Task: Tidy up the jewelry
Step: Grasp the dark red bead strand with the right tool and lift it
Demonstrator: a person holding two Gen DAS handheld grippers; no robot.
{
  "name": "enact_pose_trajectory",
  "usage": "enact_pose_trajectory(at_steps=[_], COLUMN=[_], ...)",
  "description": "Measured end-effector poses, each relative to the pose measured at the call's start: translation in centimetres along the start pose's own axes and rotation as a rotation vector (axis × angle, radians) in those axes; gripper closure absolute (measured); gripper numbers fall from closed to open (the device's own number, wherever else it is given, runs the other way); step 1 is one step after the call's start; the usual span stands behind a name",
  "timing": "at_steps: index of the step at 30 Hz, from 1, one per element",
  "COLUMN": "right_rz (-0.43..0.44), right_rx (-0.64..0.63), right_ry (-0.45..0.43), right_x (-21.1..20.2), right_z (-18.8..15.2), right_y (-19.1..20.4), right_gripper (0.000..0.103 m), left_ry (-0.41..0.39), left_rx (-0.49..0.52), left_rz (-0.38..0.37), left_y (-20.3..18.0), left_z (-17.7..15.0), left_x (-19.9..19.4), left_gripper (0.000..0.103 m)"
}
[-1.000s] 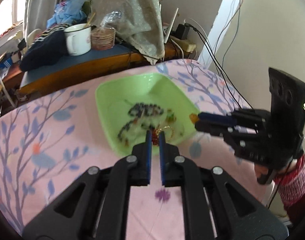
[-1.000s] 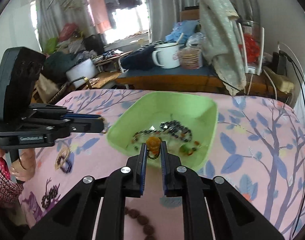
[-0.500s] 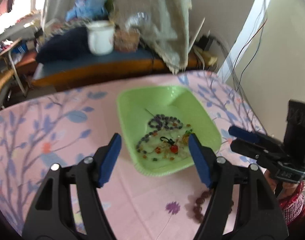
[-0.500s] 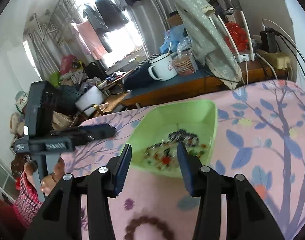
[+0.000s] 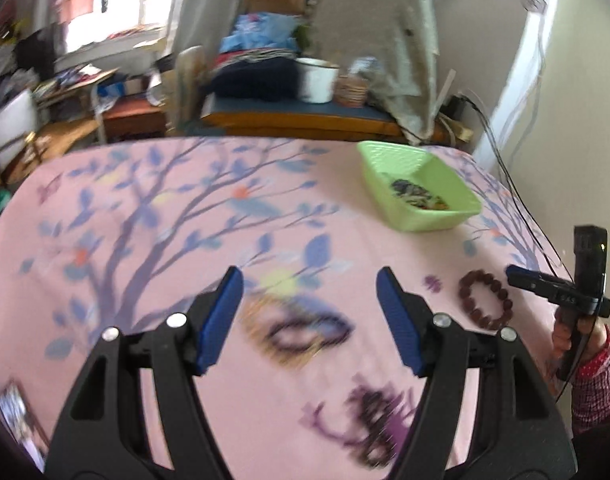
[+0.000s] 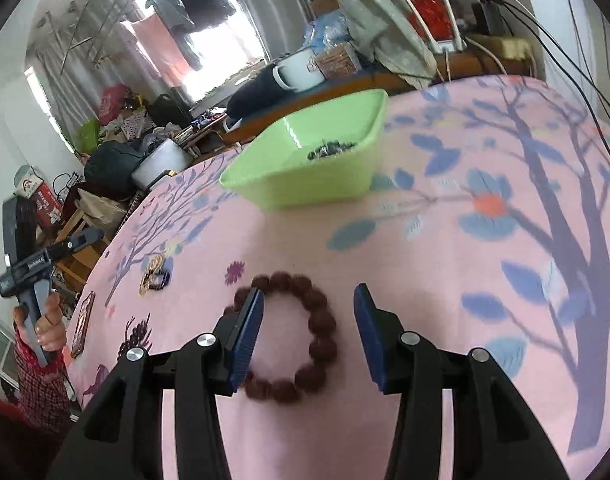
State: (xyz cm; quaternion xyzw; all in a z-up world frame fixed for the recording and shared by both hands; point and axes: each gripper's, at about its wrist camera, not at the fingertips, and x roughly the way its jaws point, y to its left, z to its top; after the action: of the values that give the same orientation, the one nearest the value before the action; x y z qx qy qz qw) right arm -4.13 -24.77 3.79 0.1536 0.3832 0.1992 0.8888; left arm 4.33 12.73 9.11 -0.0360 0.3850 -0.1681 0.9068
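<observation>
The right gripper (image 6: 307, 332) hovers over the brown bead bracelet (image 6: 291, 336), which lies flat on the table (image 6: 445, 280), near of the green bowl (image 6: 305, 168). Its fingers stand apart and hold nothing; the left finger overlaps the ring's left edge, so most of the ring lies between them. The left gripper (image 5: 309, 320), fingers also apart and empty, frames a blurred dark bracelet (image 5: 305, 334) at the table's left. The right hand is nearer the brown bracelet.

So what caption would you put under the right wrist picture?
Open right gripper poised over a brown bead bracelet on the pink tablecloth, green bowl of jewelry beyond.
</observation>
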Motion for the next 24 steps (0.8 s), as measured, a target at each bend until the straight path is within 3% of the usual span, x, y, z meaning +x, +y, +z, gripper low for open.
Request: enact_pose_trajectory(at_steps=[7,13,16,24], right_rz=[0.069,0.108,0.122,0.040], right_rx=[-0.143,-0.364,-0.461,-0.592], right_ry=[0.015,0.136,0.188,0.260], right_x=[1.3,8.2,11.7,17.1], right_z=[0.3,0.3,0.5,0.9], right_y=[5.9,14.4,18.2,20.4], right_gripper=[0.084,0.103,0.103,0.103], left_ry=[0.014,0.018,0.026,0.030], left_rx=[-0.150,-0.147,-0.148,-0.153], left_rz=[0.080,0.089,0.081,0.050], left_y=[5.5,6.1,6.2,6.1], left_z=[-3.2,-5.7,-6.5,-7.3], left_x=[-1.1,-1.2,-1.0,-1.2], left_gripper=[0.036,0.036,0.036,0.036])
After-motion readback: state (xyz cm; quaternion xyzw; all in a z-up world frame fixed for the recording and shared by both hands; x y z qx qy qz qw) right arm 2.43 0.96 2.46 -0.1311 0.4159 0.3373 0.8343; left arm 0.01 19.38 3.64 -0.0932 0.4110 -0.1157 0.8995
